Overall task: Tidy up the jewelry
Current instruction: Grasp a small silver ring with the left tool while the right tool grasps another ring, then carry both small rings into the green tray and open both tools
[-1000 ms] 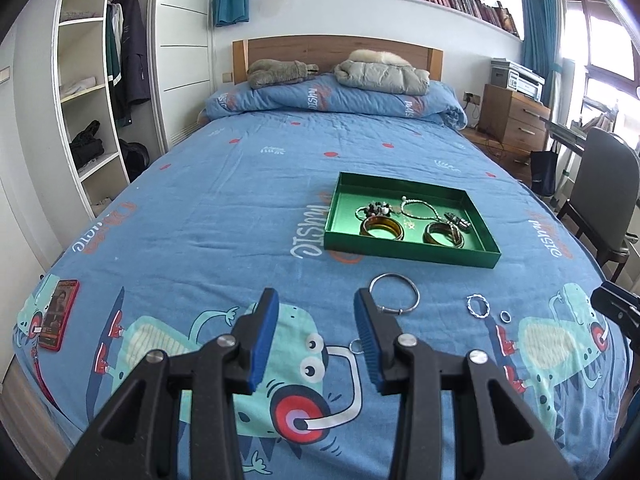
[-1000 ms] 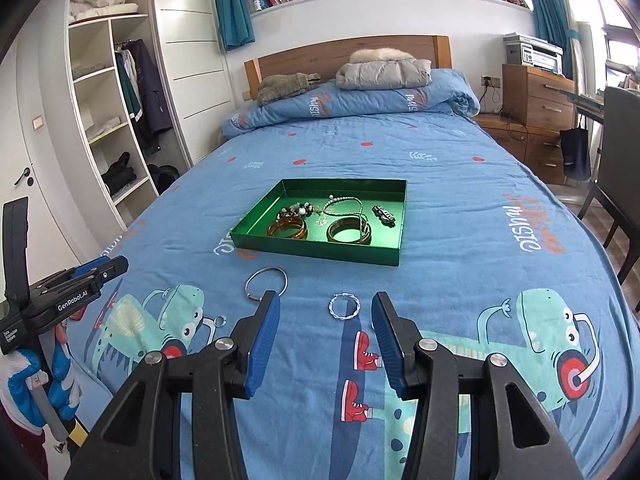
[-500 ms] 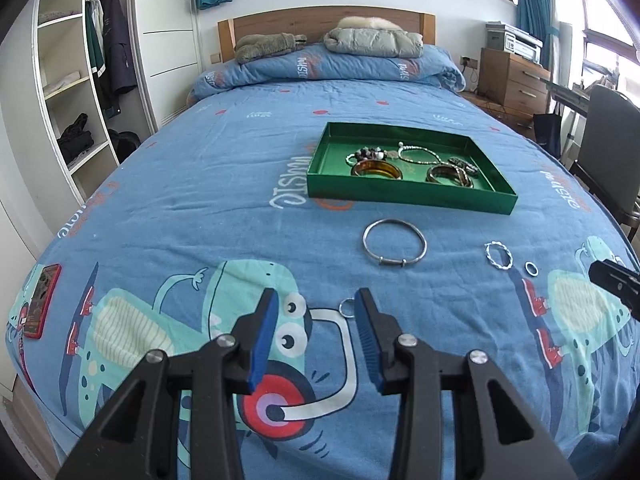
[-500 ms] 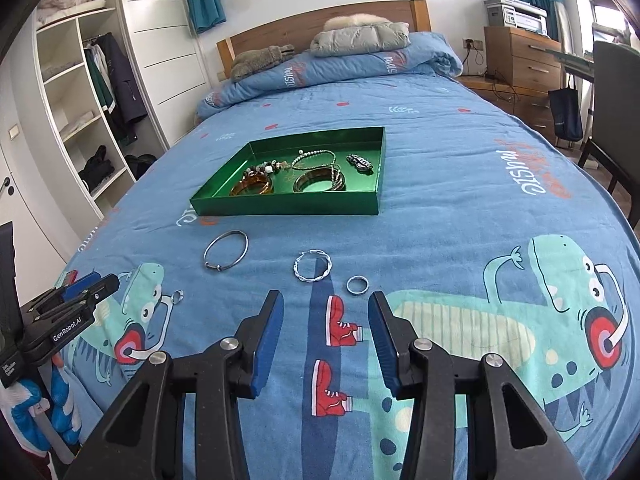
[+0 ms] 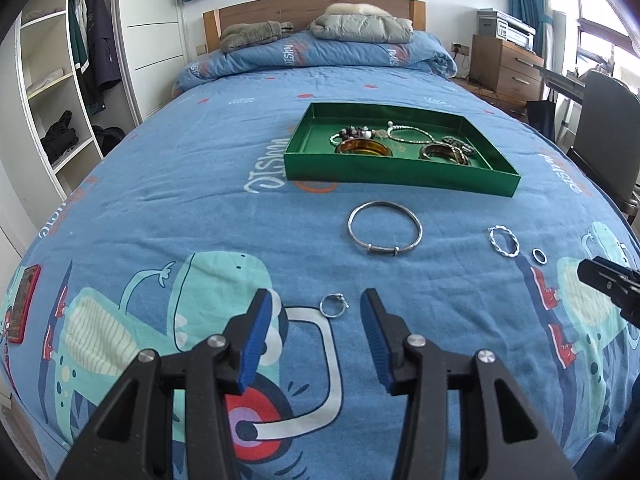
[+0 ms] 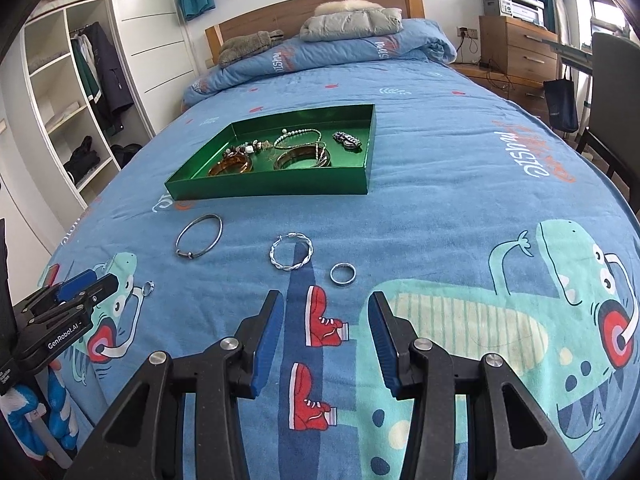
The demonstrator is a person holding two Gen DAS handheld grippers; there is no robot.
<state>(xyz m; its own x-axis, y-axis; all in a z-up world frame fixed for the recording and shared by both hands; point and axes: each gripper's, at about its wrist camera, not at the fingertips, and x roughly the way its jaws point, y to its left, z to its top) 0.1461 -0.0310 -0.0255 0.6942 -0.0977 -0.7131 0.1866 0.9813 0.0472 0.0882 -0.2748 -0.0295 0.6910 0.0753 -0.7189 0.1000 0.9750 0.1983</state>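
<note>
A green tray (image 5: 400,178) (image 6: 280,190) on the blue bedspread holds bangles and bead chains. In front of it lie a silver bangle (image 5: 385,229) (image 6: 199,236), a twisted silver hoop (image 5: 503,241) (image 6: 291,257), a plain silver ring (image 5: 539,256) (image 6: 343,274) and a small silver ring (image 5: 334,305) (image 6: 147,288). My left gripper (image 5: 316,312) (image 6: 80,290) is open and empty, low over the bed, with the small ring between its fingertips. My right gripper (image 6: 324,312) (image 5: 600,276) is open and empty, just short of the plain ring.
A red phone (image 5: 25,304) lies near the bed's left edge. Folded clothes (image 5: 360,26) rest on the pillows at the headboard. Open wardrobe shelves (image 5: 60,92) stand on the left. A wooden dresser (image 5: 504,64) and a dark chair (image 5: 608,128) stand on the right.
Both grippers have moved forward and lower toward the bed. The small ring now lies between the left fingertips. The plain ring is closer to the right fingertips. Both stay open.
</note>
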